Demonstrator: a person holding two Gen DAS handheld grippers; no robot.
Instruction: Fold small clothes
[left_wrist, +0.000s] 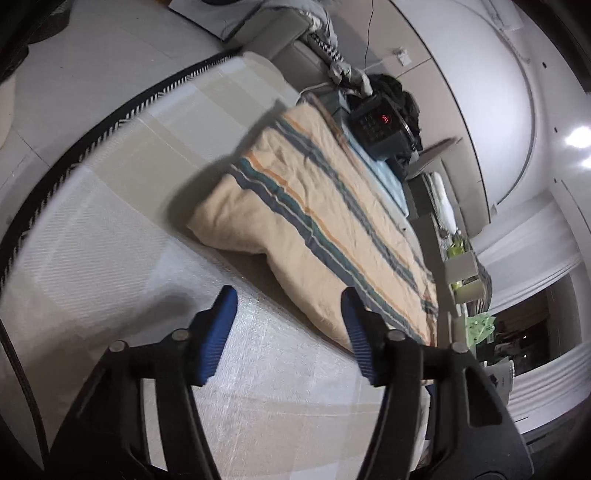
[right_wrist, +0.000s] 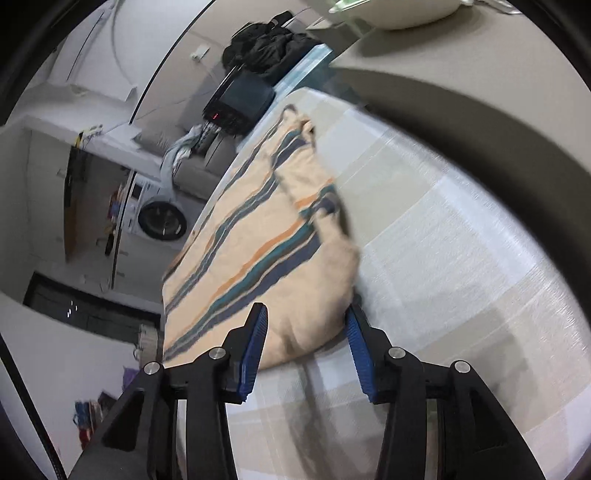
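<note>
Left gripper: my jaws stand apart with nothing between the blue pads — only the tablecloth shows through the gap.
Right gripper: jaws apart here too; the near corner of the garment lies in the gap, and I see no pad pressing on it.
Striped garment: cream cloth with blue, teal and orange stripes, lying folded on the table just ahead of both my grippers. From the left gripper it sits ahead and to the right, its near edge passing behind the right fingertip. From the right gripper it runs straight ahead and slightly left, with a narrower flap folded over its right side.
Tablecloth: pale, with broad grey and beige checks, spread under the garment and under both grippers — a black-and-white herringbone border curves along its edge, off to the left of my left gripper.
Dark device: a black box with a small red lit display, beyond the far end of the garment; whether it touches the cloth I cannot tell.
Black bundle: dark crumpled fabric just behind the device, furthest from my grippers.
Washing machine: off the table, well to the left of my right gripper.
</note>
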